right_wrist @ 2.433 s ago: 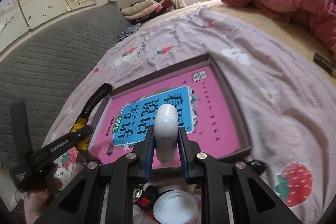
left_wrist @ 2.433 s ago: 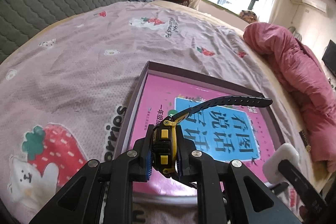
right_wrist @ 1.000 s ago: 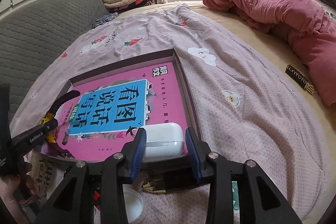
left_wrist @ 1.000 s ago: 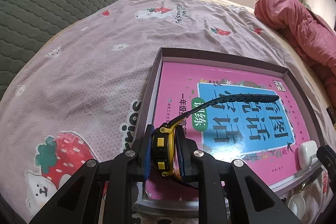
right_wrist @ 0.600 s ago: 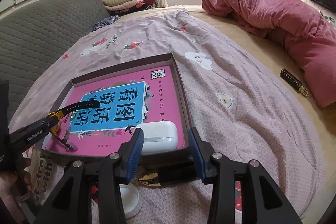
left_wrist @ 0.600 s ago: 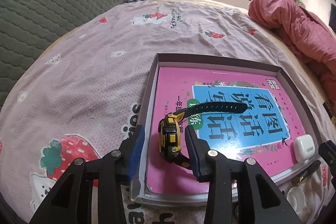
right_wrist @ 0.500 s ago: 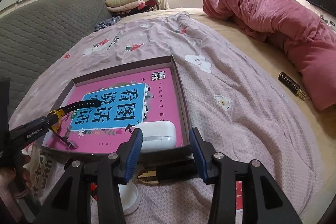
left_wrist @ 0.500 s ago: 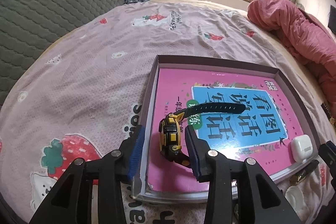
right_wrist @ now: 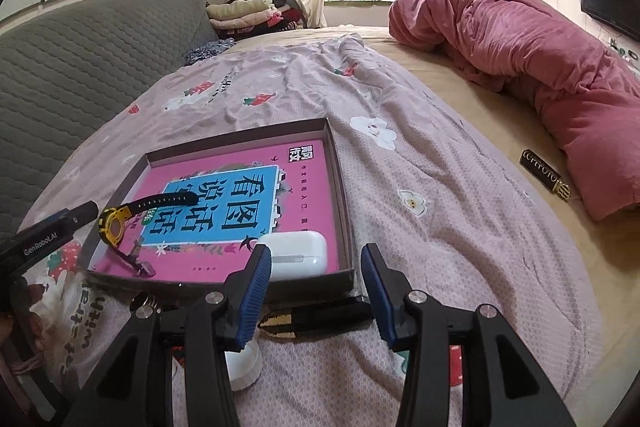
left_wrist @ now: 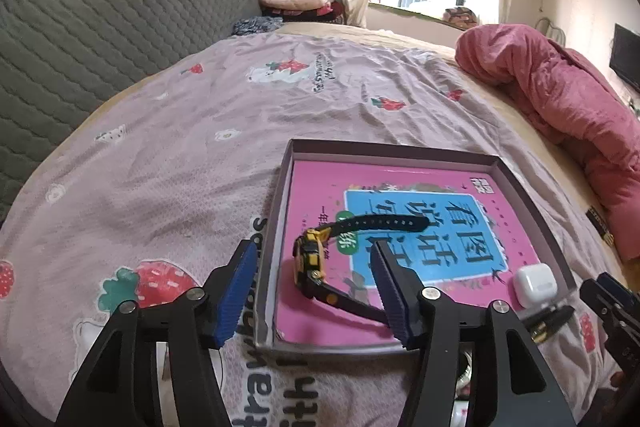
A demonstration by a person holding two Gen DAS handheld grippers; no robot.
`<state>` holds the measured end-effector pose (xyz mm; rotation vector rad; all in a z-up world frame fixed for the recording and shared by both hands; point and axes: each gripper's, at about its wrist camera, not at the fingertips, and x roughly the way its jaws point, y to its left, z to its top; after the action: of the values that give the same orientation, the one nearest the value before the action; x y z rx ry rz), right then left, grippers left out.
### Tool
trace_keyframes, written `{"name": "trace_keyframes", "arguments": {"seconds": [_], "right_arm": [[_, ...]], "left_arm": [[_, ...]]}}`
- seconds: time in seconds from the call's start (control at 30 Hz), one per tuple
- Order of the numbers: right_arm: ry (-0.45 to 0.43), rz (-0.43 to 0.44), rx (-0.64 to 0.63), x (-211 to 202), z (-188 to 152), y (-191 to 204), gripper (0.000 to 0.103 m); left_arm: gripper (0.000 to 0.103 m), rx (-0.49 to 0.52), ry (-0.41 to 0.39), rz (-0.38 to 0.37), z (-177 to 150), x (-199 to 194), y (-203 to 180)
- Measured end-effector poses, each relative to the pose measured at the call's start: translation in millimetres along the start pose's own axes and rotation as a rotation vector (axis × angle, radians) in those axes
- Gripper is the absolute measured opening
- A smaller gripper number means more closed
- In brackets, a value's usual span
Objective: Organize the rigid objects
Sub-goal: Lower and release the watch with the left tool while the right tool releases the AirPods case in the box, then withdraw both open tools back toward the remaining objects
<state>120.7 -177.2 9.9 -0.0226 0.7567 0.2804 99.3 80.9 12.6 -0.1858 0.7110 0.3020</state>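
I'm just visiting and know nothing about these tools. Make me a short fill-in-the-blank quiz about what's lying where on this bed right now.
1. The yellow and black watch lies inside the shallow box, on top of a ____ book cover.
2. The white earbud case sits in the box's near ____ corner, as the right wrist camera sees it.
3. Both the left tool and the right tool have their jaws ____.

Missing words: pink; right; open

Bed [right_wrist: 460,187] w/ strawberry sheet (lilac) carries 1 tray [right_wrist: 344,195], 1 pink quilt [right_wrist: 540,39].
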Motion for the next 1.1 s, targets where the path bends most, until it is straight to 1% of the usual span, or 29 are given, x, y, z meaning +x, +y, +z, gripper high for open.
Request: {"name": "trace_keyframes", "arguments": {"seconds": [0.07, 0.2, 0.23, 0.27, 0.33, 0.5, 0.57, 0.77, 1.0, 1.1], "right_arm": [[-0.001, 0.005, -0.010, -3.4, -2.2, 1.9, 0.047], [-0.006, 0.017, -0.033, -10.4, -5.9, 6.7, 0.047], [-0.005, 0.023, -0.037, -12.2, -6.7, 7.8, 0.049], [-0.005, 0.028, -0.042, -14.3, -7.8, 9.2, 0.053], [-0.006, 0.035, -0.050, -18.6, -10.3, 11.1, 0.056], [-0.002, 0.048, -0.076, -27.7, -17.9, 12.2, 0.056], [0.008, 0.057, -0.077, -29.3, -20.7, 11.8, 0.056], [0.014, 0.082, -0.099, -36.2, -27.5, 15.2, 0.056], [0.029, 0.109, -0.101, -39.5, -33.0, 17.5, 0.056], [0.038, 0.119, -0.106, -40.2, -35.2, 19.6, 0.056]], "left_arm": [[0.064, 0.010, -0.001, -0.007, -2.8, -6.1, -4.4], [0.065, 0.037, 0.000, -0.017, -9.1, -17.4, -15.1], [0.066, 0.041, 0.002, -0.019, -10.8, -19.6, -17.4], [0.066, 0.047, 0.004, -0.023, -12.4, -22.6, -20.5], [0.066, 0.054, 0.006, -0.025, -14.8, -26.8, -23.6], [0.070, 0.087, 0.011, -0.004, -24.3, -39.5, -28.0], [0.072, 0.084, 0.028, -0.012, -27.7, -42.3, -27.0], [0.073, 0.091, 0.073, -0.030, -42.5, -49.5, -25.6], [0.073, 0.108, 0.098, -0.050, -51.4, -54.4, -28.8], [0.073, 0.107, 0.106, -0.073, -53.4, -56.5, -30.0]]}}
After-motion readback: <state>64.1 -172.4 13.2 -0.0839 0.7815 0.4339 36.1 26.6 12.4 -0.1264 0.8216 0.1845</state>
